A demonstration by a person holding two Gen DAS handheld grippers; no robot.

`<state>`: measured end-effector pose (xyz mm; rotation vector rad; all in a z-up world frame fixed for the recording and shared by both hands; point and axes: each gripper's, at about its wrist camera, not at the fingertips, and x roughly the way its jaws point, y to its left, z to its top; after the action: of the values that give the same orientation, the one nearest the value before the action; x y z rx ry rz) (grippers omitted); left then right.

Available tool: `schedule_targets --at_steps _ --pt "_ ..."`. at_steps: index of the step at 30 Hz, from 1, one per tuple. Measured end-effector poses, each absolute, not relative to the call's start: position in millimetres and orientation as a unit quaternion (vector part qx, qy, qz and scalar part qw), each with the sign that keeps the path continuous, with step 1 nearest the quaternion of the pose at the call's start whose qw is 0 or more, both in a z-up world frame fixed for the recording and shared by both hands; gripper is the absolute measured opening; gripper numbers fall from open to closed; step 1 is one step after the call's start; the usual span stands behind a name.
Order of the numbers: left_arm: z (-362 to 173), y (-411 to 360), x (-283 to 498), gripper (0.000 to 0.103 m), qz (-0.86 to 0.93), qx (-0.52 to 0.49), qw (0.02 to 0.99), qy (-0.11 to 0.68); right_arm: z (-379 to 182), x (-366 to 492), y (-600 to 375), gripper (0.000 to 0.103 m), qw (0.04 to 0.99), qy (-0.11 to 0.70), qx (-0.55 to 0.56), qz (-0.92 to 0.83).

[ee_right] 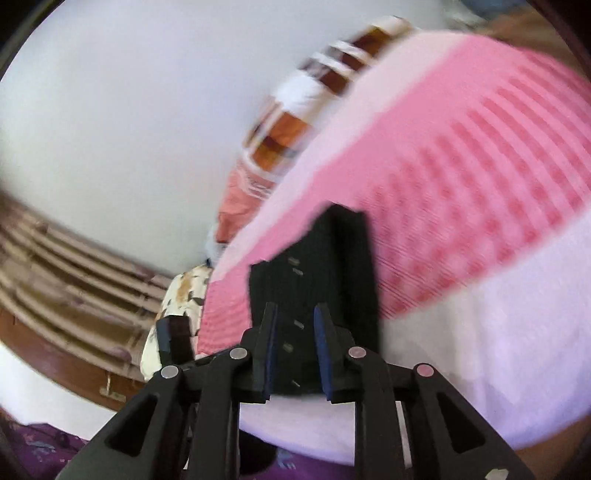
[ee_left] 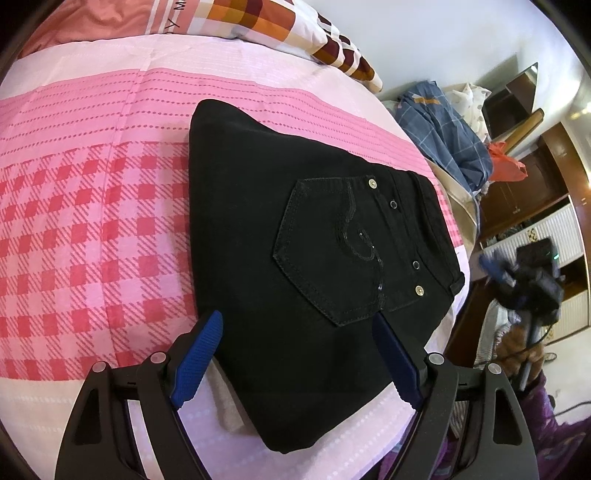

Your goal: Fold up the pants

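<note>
The black pants (ee_left: 295, 266) lie folded into a compact rectangle on the pink checked bed cover (ee_left: 92, 240), back pocket and studs facing up. My left gripper (ee_left: 299, 325) is open and empty, its blue pads above the near edge of the pants. The left wrist view also shows the right gripper (ee_left: 532, 284), blurred, off the bed's right side. In the blurred right wrist view the pants (ee_right: 325, 266) lie ahead on the cover (ee_right: 461, 184). My right gripper (ee_right: 295, 314) holds nothing, its jaws a narrow gap apart, in front of the waistband end.
A checked pillow (ee_left: 295, 26) lies at the head of the bed. A pile of blue plaid and other laundry (ee_left: 447, 136) sits beyond the bed's right edge, with wooden furniture (ee_left: 535, 184) behind. A wooden slatted frame (ee_right: 66, 280) lies left of the bed.
</note>
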<state>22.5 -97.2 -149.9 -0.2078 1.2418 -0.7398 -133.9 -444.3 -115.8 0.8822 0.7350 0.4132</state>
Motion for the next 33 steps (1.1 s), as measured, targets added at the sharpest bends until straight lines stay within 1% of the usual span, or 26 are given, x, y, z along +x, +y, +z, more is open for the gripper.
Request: schedule_targets --at_steps 3,4,6,7,9,10,11,12,13,15,17,19,21,26,29,33 --pt "-149.8 -95.7 22.6 0.083 -0.339 -0.094 0.745 0.566 -121.7 -113.1 -421.4 0.02 0.814 0.342 0.404 0.237" --pt "-149.9 -94.6 22.5 0.083 -0.339 -0.096 0.746 0.566 -127.8 -109.0 -415.4 0.02 0.811 0.352 0.403 0.237" --pt "-149.5 -92.6 22.1 0.083 -0.34 -0.1 0.746 0.564 -154.3 -99.3 -401.1 0.02 0.789 0.397 0.404 0.236" --pt "-149.6 -91.4 21.9 0.083 -0.341 -0.1 0.746 0.563 -170.5 -97.5 -396.1 0.013 0.783 0.425 0.398 0.221" --pt "-150.4 -87.2 19.8 0.083 -0.339 -0.101 0.749 0.56 -187.1 -99.8 -401.2 0.005 0.767 0.426 0.427 0.218" --pt "-150.1 -84.9 18.6 0.083 -0.338 -0.102 0.751 0.559 -192.8 -99.3 -407.9 0.002 0.752 0.425 0.453 0.221" --pt "-148.9 -82.9 17.3 0.083 -0.332 -0.099 0.755 0.557 -194.7 -97.9 -413.1 0.002 0.74 0.428 0.468 0.222" --pt "-147.0 -80.1 16.2 0.083 -0.32 -0.091 0.763 0.554 -190.0 -98.6 -413.2 0.003 0.745 0.427 0.462 0.22" --pt "-144.9 -78.0 15.7 0.083 -0.313 -0.085 0.769 0.551 -180.6 -99.6 -409.9 0.013 0.757 0.421 0.446 0.224" --pt "-139.4 -73.8 15.5 0.083 -0.309 -0.078 0.778 0.541 -161.6 -101.2 -399.2 0.016 0.774 0.409 0.42 0.238" --pt "-133.3 -71.4 16.5 0.083 -0.298 -0.061 0.793 0.529 -140.2 -98.1 -387.6 0.024 0.791 0.394 0.396 0.25" --pt "-129.3 -73.6 18.9 0.083 -0.289 -0.037 0.802 0.522 -131.1 -89.4 -379.5 0.046 0.798 0.387 0.382 0.259" --pt "-126.4 -77.6 19.4 0.083 -0.271 -0.004 0.814 0.514 -125.1 -82.3 -369.9 0.054 0.8 0.385 0.376 0.266" --pt "-120.8 -91.9 21.2 0.083 -0.243 0.067 0.834 0.491 -124.7 -59.4 -359.4 0.055 0.802 0.388 0.376 0.254" --pt "-119.3 -99.4 22.6 0.083 -0.233 0.087 0.841 0.48 -124.7 -57.4 -350.8 0.056 0.806 0.388 0.375 0.244" --pt "-117.9 -106.4 26.6 0.083 -0.214 0.103 0.853 0.465 -121.5 -60.3 -341.0 0.056 0.84 0.393 0.319 0.196"
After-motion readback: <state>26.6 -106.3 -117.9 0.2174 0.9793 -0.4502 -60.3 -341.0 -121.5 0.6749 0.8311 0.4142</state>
